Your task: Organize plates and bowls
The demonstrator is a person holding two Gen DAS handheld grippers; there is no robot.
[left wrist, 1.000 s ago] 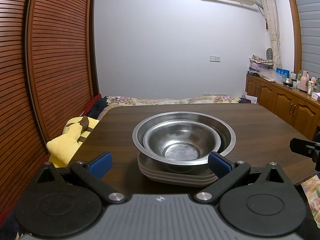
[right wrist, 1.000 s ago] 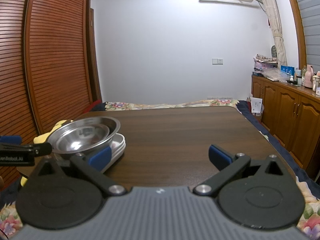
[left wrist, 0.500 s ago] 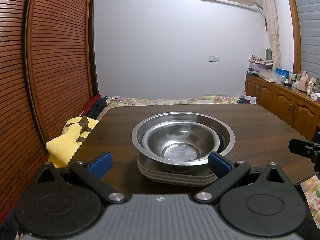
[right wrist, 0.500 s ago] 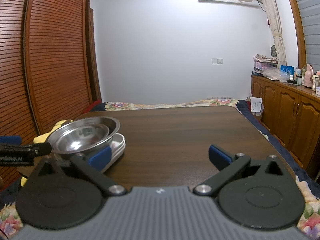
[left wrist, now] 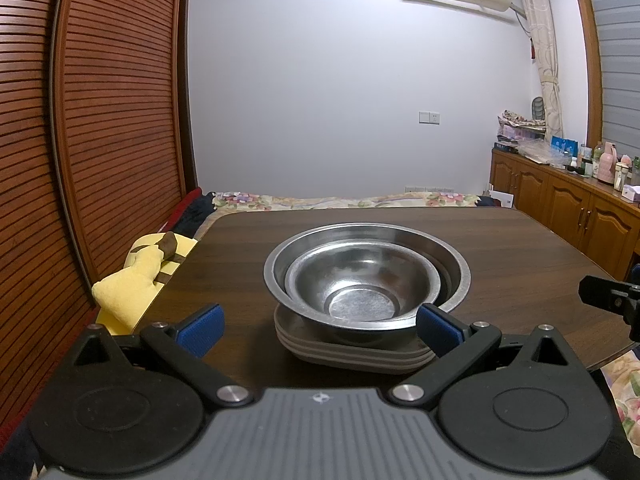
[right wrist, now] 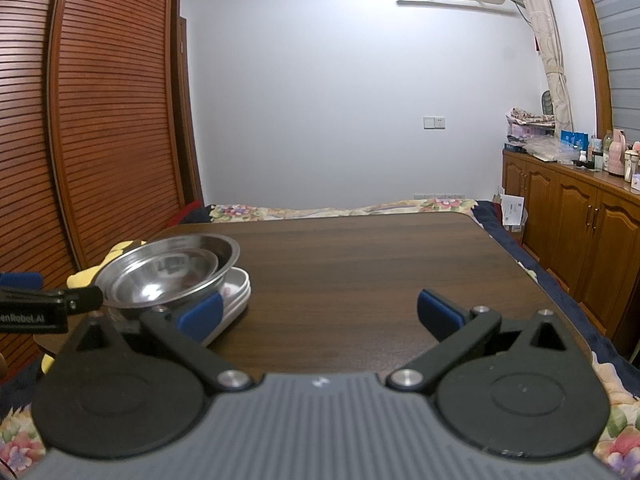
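While the left gripper (left wrist: 320, 330) hung at the near edge of the dark wooden table (left wrist: 520, 256), its blue-padded fingers (left wrist: 200, 324) stood spread wide with nothing between them. Straight ahead of it sat the stack: a small steel bowl (left wrist: 362, 292) nested inside a larger steel bowl (left wrist: 448, 258), both resting on a pile of shallow plates (left wrist: 352, 350). The stack sat just beyond the fingertips, between them in line, and I could not see them touching it. Compared with a second before, almost nothing had changed; the stack had only drifted a touch lower and nearer in the left wrist view. The right gripper (right wrist: 320, 314) hung equally wide and empty over bare tabletop, with the bowls and plates (right wrist: 240, 292) off to its left, partly behind its left finger. Its view looked the same as earlier. A yellow plush toy (left wrist: 136, 276) lay beside the table, left of the stack.
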